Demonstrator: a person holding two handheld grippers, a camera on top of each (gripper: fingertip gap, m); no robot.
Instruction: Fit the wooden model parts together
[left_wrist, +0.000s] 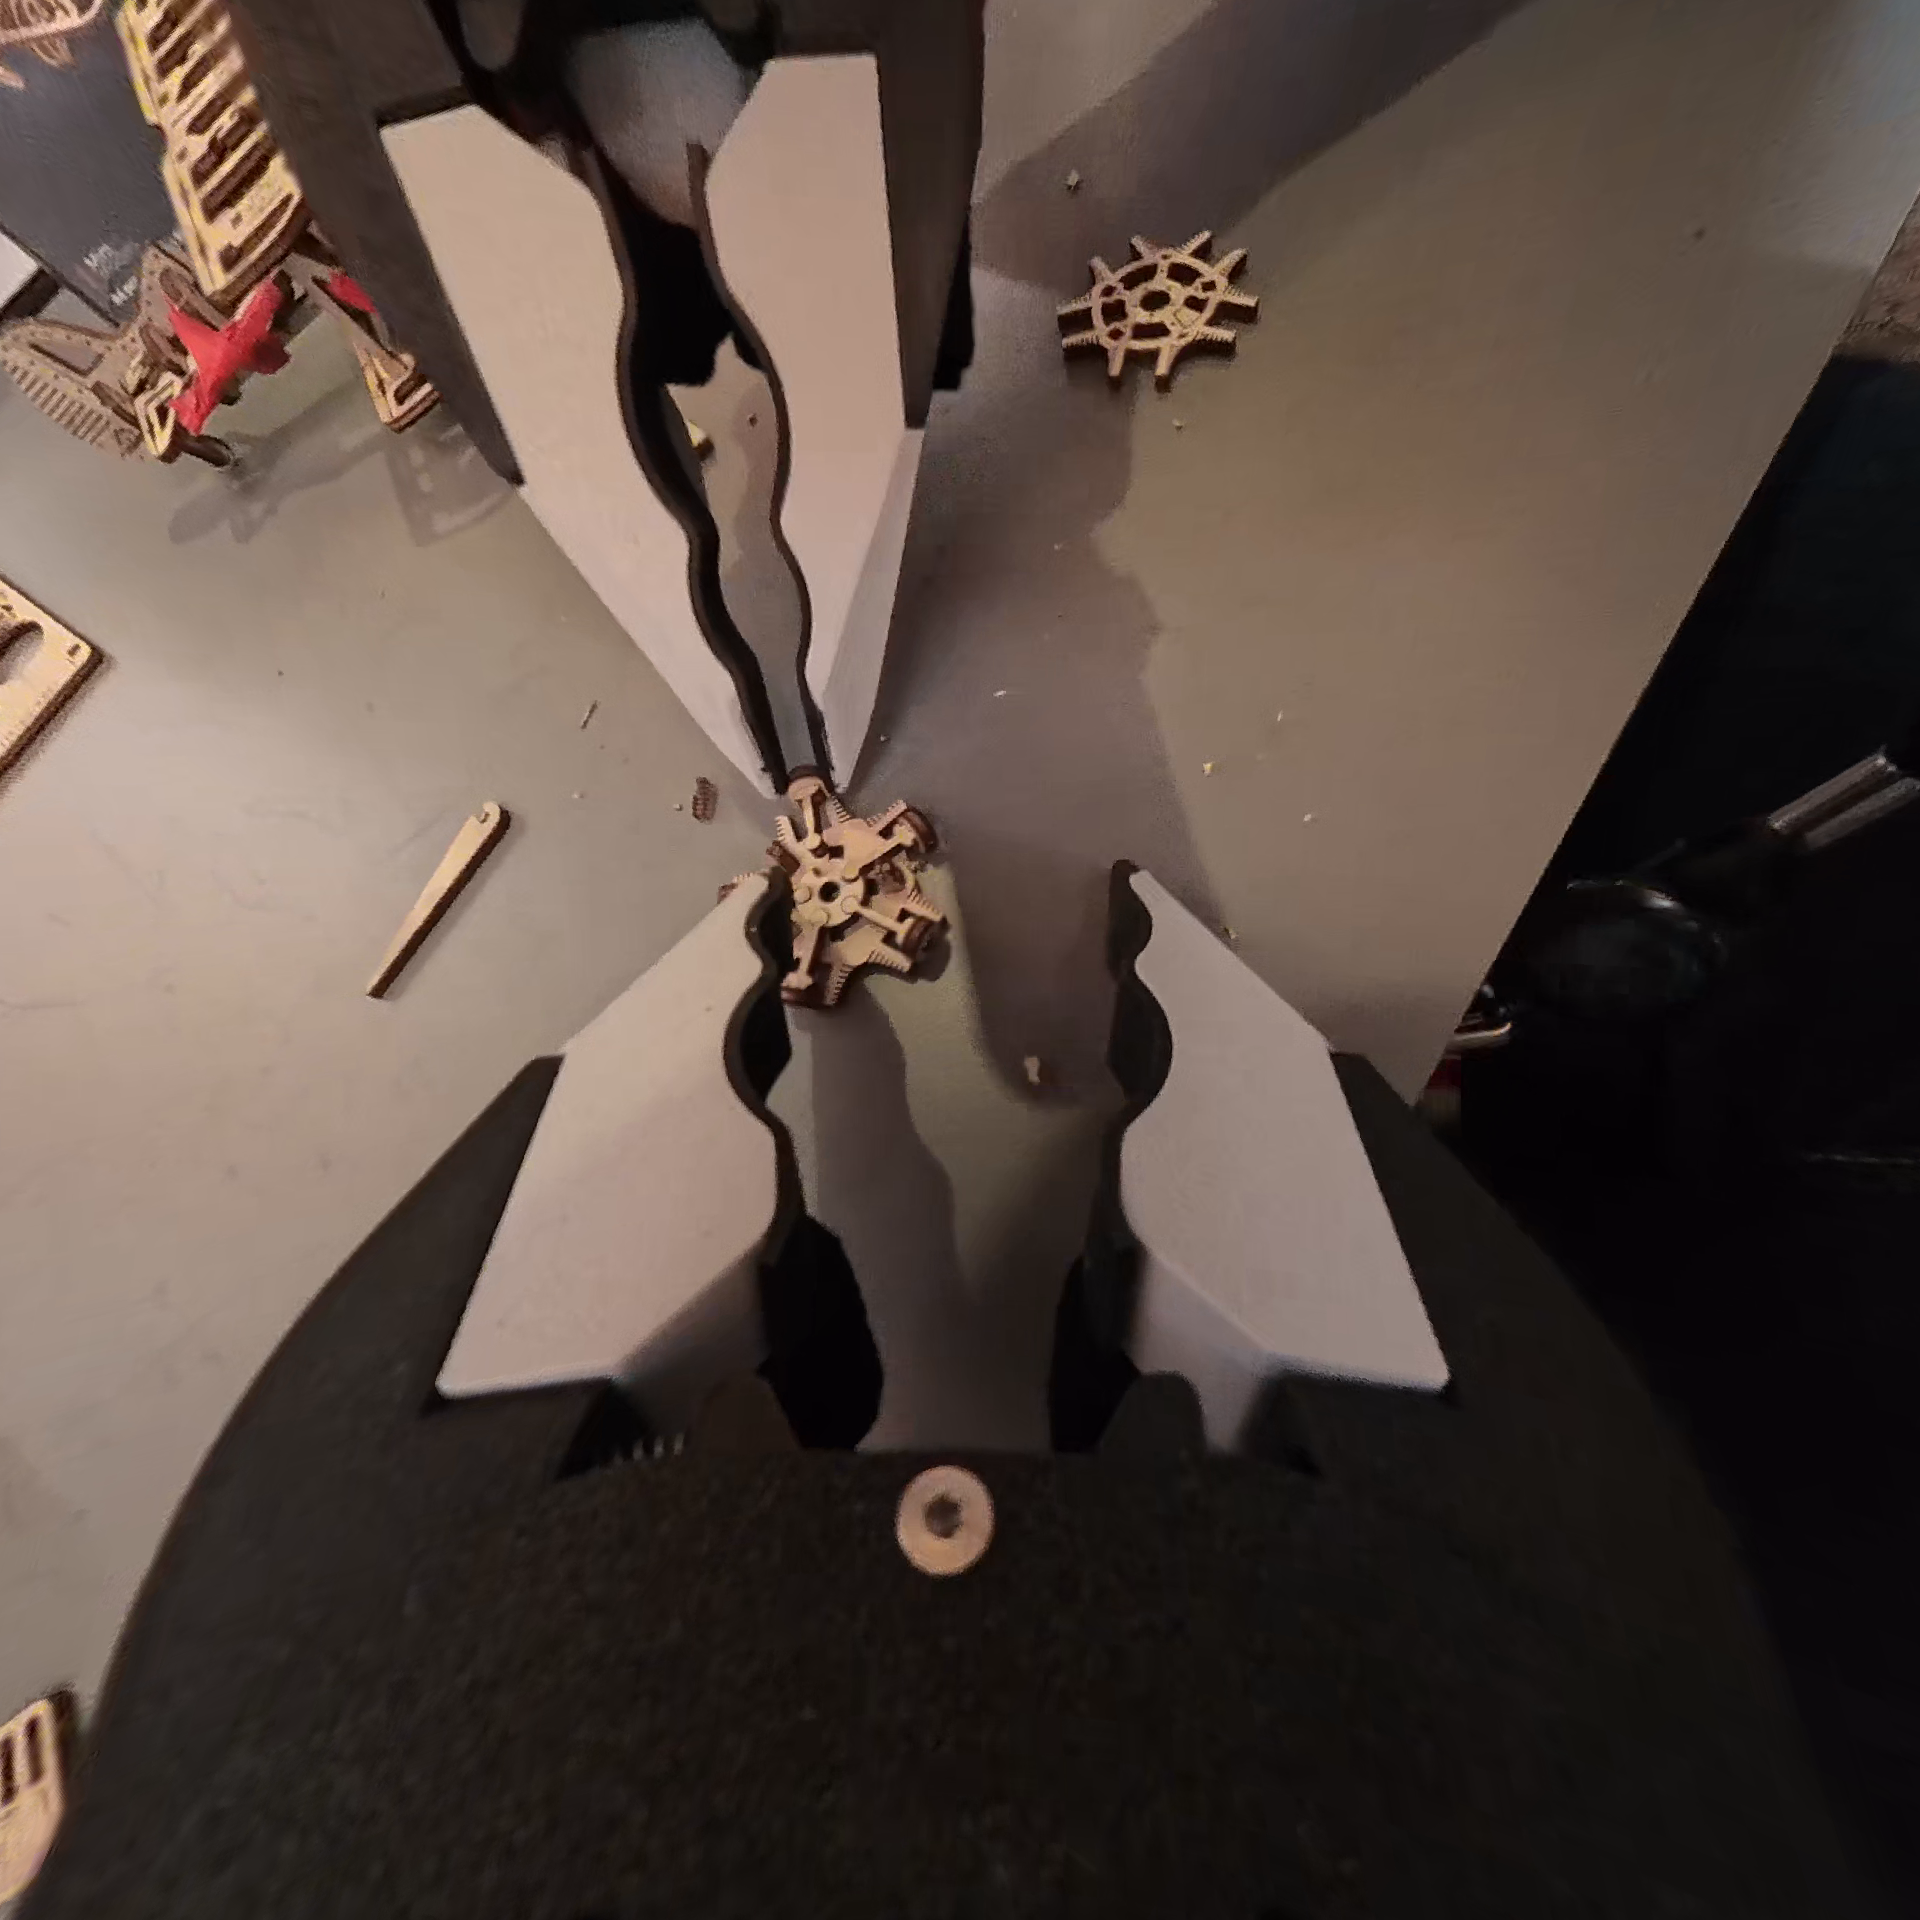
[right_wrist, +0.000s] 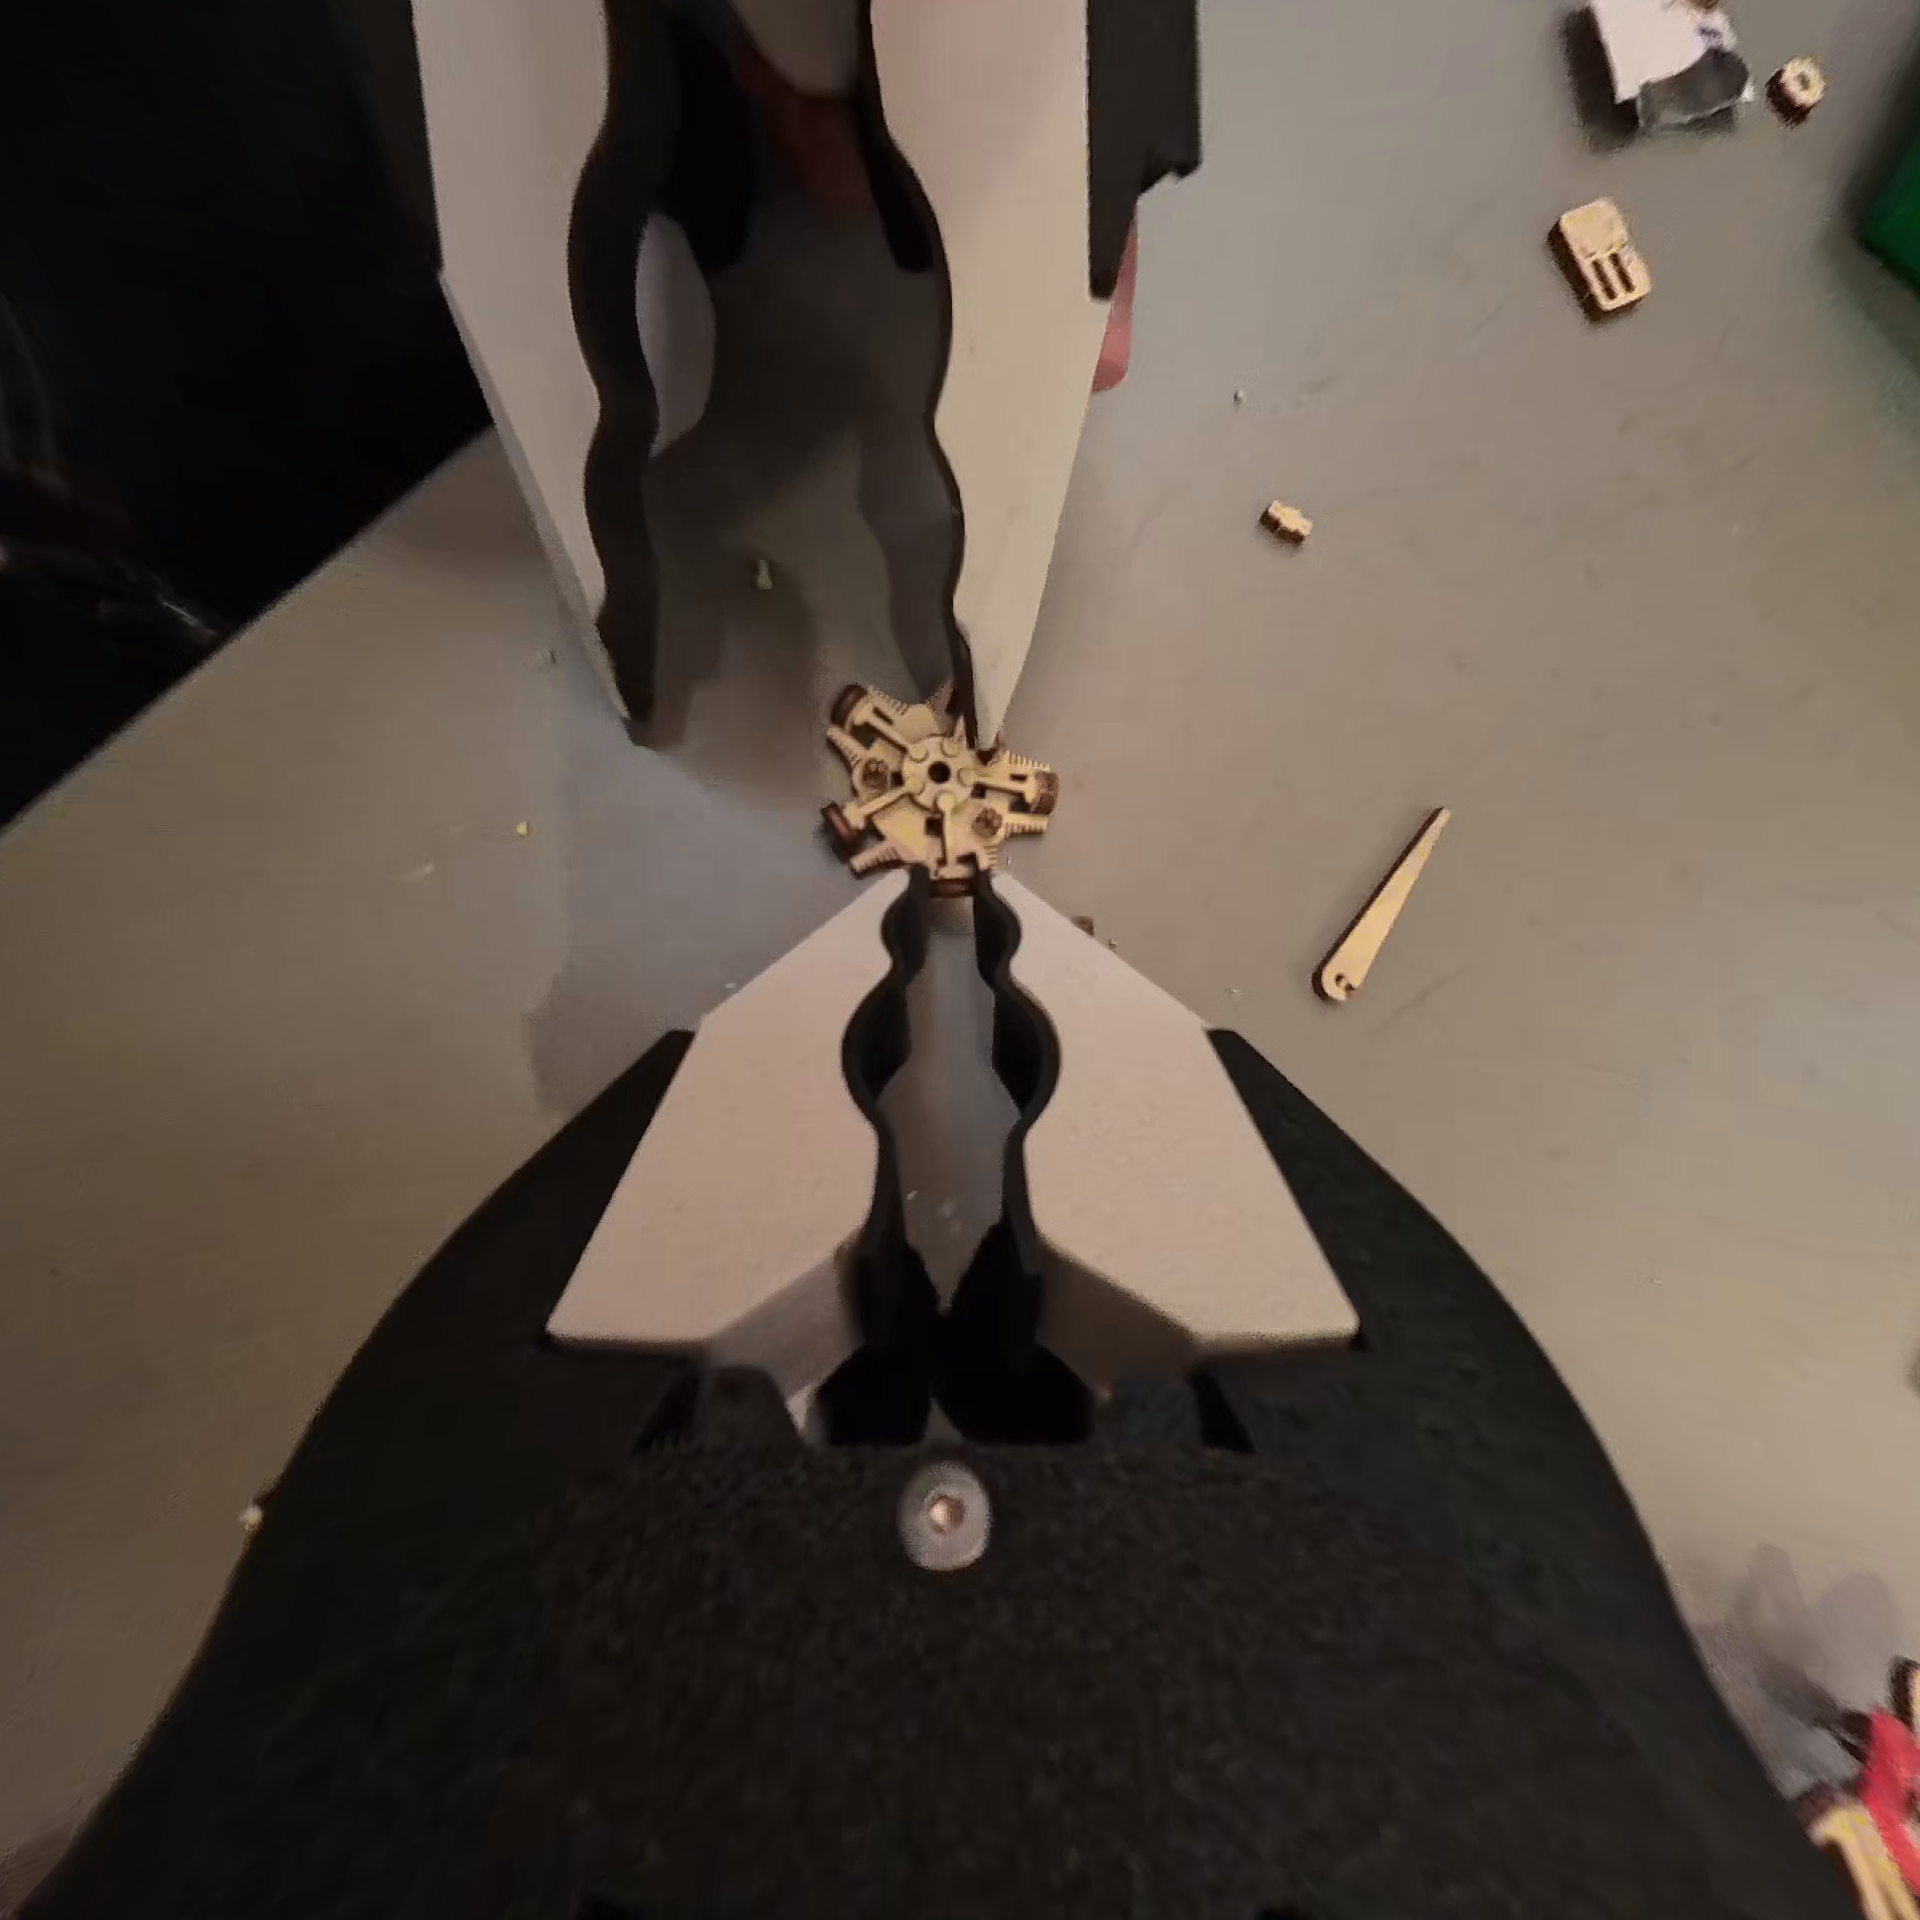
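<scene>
Star-shaped wooden hub (right_wrist: 940, 795), built of small toothed and spoked pieces, sat at the meeting point of both tools, low over the grey table (left_wrist: 260, 727); we could not tell if it rested on the surface.

Right gripper (right_wrist: 943, 883): fingers drawn nearly together, pinching the hub's 6 o'clock spoke in its own view. We judged this a steadying hold, keeping the hub from turning while the other tool worked.

Left gripper (left_wrist: 940, 883): jaws apart, nothing between them. Its left fingertip (left_wrist: 767, 904) touched the hub's edge at about 9 o'clock in its own view; the right finger stood clear. We read this as a nudge or an approach, not a grasp.

Spare parts lay about, none in contact with the hub:
- a spiked gear ring (left_wrist: 1156, 304) at 1 o'clock, well apart, probably the next piece to seat on the hub;
- a tapered wooden stick (left_wrist: 442, 896) at 9 o'clock, near;
- a slotted block (right_wrist: 1600, 257) and a tiny peg (right_wrist: 1285, 522) at 2 o'clock in the right view.

A partly built model with a red part (left_wrist: 223, 343) stood at 11 o'clock in the left view.

Containers: we saw no tray or bin holding parts; everything lay loose on the table. A dark printed box (left_wrist: 62, 135) stood behind the model, contents hidden.
</scene>
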